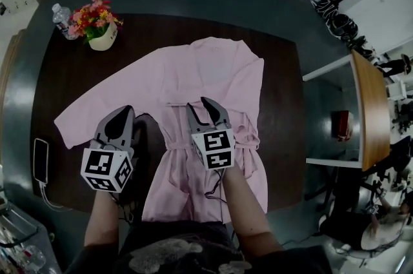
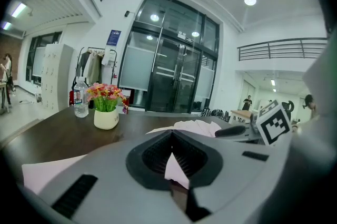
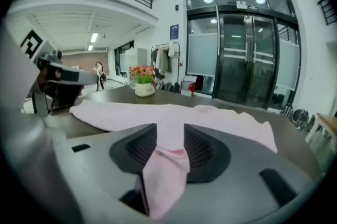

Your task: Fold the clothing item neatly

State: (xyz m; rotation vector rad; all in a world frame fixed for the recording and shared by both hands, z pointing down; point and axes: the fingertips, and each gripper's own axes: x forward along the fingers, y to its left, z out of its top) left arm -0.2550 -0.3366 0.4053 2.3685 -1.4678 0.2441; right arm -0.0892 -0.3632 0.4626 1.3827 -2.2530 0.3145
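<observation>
A pink robe [image 1: 206, 73] lies spread face up on the dark table [image 1: 284, 105], its sleeve reaching left and a belt [image 1: 245, 145] tied at the waist. My right gripper [image 1: 199, 104] hovers over the robe's middle near the waist. Its jaws stand apart, and a loose fold of pink cloth [image 3: 166, 165] runs between the pads without being squeezed. My left gripper [image 1: 126, 110] is shut, just left of the robe's body by the sleeve's lower edge. In the left gripper view a sliver of pink [image 2: 176, 167] shows behind the closed tips; I cannot tell whether it is pinched.
A white pot of flowers [image 1: 100, 31] and a water bottle [image 1: 61, 18] stand at the table's far left corner. A phone [image 1: 40, 160] on a cable lies by the left edge. A wooden desk [image 1: 368, 111] stands off to the right.
</observation>
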